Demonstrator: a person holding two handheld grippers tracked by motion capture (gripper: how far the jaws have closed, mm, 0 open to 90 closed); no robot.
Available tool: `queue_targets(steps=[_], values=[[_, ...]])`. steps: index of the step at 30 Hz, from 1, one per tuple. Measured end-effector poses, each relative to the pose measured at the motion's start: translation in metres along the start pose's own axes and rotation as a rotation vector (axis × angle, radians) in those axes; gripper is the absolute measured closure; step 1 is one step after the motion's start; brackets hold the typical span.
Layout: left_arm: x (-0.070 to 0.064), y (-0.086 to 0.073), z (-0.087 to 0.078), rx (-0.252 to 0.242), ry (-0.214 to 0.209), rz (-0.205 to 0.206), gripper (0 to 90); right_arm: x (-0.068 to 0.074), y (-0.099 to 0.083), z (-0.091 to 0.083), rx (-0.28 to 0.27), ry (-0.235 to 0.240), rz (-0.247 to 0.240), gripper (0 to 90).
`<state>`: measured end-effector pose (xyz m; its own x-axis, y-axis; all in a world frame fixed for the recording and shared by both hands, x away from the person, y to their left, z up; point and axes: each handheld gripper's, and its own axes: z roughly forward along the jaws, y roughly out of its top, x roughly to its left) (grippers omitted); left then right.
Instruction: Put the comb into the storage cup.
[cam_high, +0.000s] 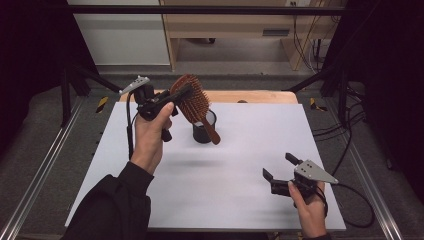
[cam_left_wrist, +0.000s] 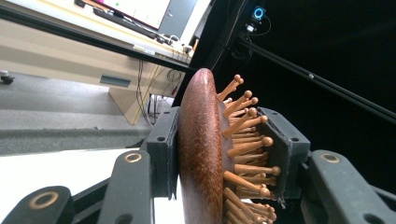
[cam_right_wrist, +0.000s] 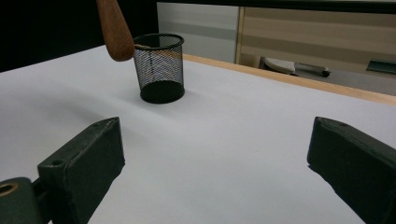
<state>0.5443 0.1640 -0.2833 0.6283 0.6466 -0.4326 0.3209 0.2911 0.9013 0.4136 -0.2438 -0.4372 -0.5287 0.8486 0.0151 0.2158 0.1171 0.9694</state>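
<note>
A wooden hairbrush (cam_high: 194, 105) with peg bristles hangs in the air above the table, head up and handle slanting down to the right. My left gripper (cam_high: 176, 96) is shut on its head; in the left gripper view the jaws clamp the brush's back (cam_left_wrist: 201, 154) and bristles. The handle tip (cam_right_wrist: 114, 30) hovers just in front of and beside the rim of a black mesh cup (cam_high: 204, 128), which stands upright at the table's middle back (cam_right_wrist: 159, 67). My right gripper (cam_high: 280, 166) rests low near the front right, open and holding nothing.
The white table top (cam_high: 210, 185) lies wide around the cup. A wooden strip (cam_high: 250, 96) runs along the far edge. Cables (cam_high: 350, 130) trail off the right side, and metal rails (cam_high: 45, 165) flank the table.
</note>
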Motion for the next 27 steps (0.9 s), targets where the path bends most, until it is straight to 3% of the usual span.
queue_targets(steps=[7, 27], values=[[0.006, 0.007, 0.008, -0.021, 0.010, -0.001, 52.4, -0.007, 0.003, -0.004, -0.034, -0.019, 0.006, 5.4], [0.028, 0.013, 0.019, -0.058, 0.046, 0.016, 52.2, -0.009, 0.000, -0.001, -0.011, -0.012, 0.001, 4.6]])
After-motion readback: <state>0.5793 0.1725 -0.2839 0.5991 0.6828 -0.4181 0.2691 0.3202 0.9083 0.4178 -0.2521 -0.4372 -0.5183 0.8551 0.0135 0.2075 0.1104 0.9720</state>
